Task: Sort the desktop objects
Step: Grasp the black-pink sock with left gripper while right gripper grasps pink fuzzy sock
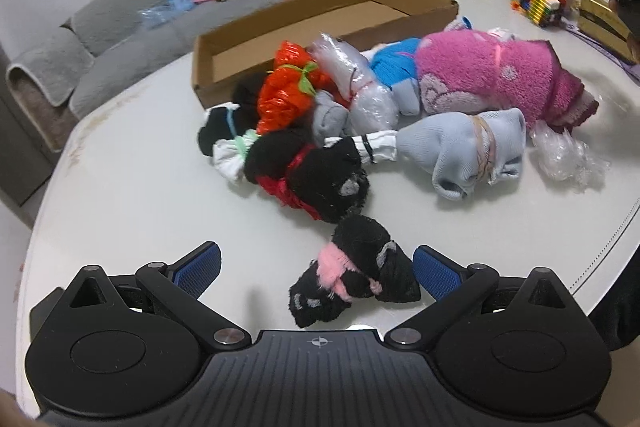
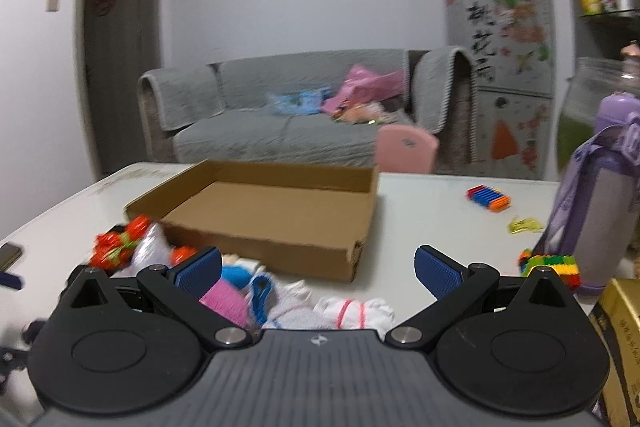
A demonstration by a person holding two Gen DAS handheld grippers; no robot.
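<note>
Sock bundle point(image 1: 354, 277) btwn open left claw point(image 1: 317, 271) pads, untouched.

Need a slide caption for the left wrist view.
Open left gripper straddles a black sock bundle tied in pink, ahead of a sock pile and empty cardboard tray.

**Counted contents of the white tabletop**
One shallow brown cardboard tray point(image 1: 416, 1); two black sock bundles, pink-tied point(image 1: 356, 277) and red-tied point(image 1: 308, 175); one pale blue sock bundle point(image 1: 476, 151); one pink fluffy towel point(image 1: 500, 75); one purple water bottle point(image 2: 596, 203).
</note>
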